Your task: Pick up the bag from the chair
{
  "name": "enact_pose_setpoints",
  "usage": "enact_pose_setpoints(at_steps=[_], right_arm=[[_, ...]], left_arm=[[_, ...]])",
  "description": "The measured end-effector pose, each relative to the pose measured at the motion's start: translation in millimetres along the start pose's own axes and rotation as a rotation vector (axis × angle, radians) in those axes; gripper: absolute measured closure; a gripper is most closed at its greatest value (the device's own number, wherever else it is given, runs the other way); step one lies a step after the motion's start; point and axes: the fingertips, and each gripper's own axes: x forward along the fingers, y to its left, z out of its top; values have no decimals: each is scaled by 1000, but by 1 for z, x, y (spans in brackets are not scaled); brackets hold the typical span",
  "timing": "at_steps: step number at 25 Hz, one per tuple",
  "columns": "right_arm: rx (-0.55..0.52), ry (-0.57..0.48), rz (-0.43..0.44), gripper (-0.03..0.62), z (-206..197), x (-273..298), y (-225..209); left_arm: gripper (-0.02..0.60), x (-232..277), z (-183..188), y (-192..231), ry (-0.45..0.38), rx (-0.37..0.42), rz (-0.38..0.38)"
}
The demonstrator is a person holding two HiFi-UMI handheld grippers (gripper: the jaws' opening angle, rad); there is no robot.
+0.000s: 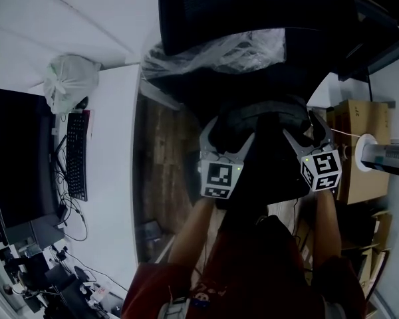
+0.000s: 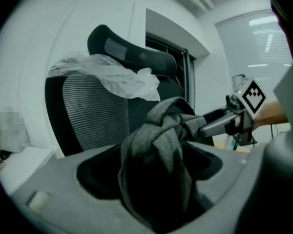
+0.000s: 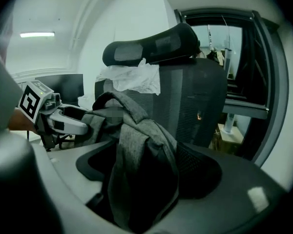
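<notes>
The grey bag sat on the seat of the black chair, right in front of us. Its top was bunched up into a soft hump.

We held our left gripper at one side of the bag. Its jaws were wide apart. Grey cloth stood up between them, but they did not squeeze it. We held our right gripper at the other side. Its jaws were wide apart too, with the bag's cloth between them and room on both sides. The two grippers were near each other.

A crinkly clear plastic sheet hung over the top of the chair's back. To our left was a white desk with a keyboard, a dark screen and a white sack. A brown box stood to our right.
</notes>
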Motion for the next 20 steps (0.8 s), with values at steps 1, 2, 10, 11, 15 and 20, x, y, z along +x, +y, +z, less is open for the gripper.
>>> enact_pose_setpoints(at_steps=[1, 2, 10, 11, 15, 20], right_arm=[[-5, 10, 5, 220, -1, 5, 0], [-9, 17, 9, 218, -2, 9, -1], [-21, 7, -6, 222, -3, 23, -3], [-22, 8, -10, 231, -3, 25, -3], [-27, 12, -31, 310, -4, 22, -3], [-27, 12, -50, 388, -6, 17, 0]], left_arm=[[189, 3, -1, 1, 3, -4, -3], [189, 6, -3, 3, 7, -8, -5], [251, 18, -7, 4, 7, -33, -37], [268, 19, -7, 4, 8, -39, -35], [316, 20, -8, 2, 11, -63, -28], [364, 18, -9, 0, 17, -89, -15]])
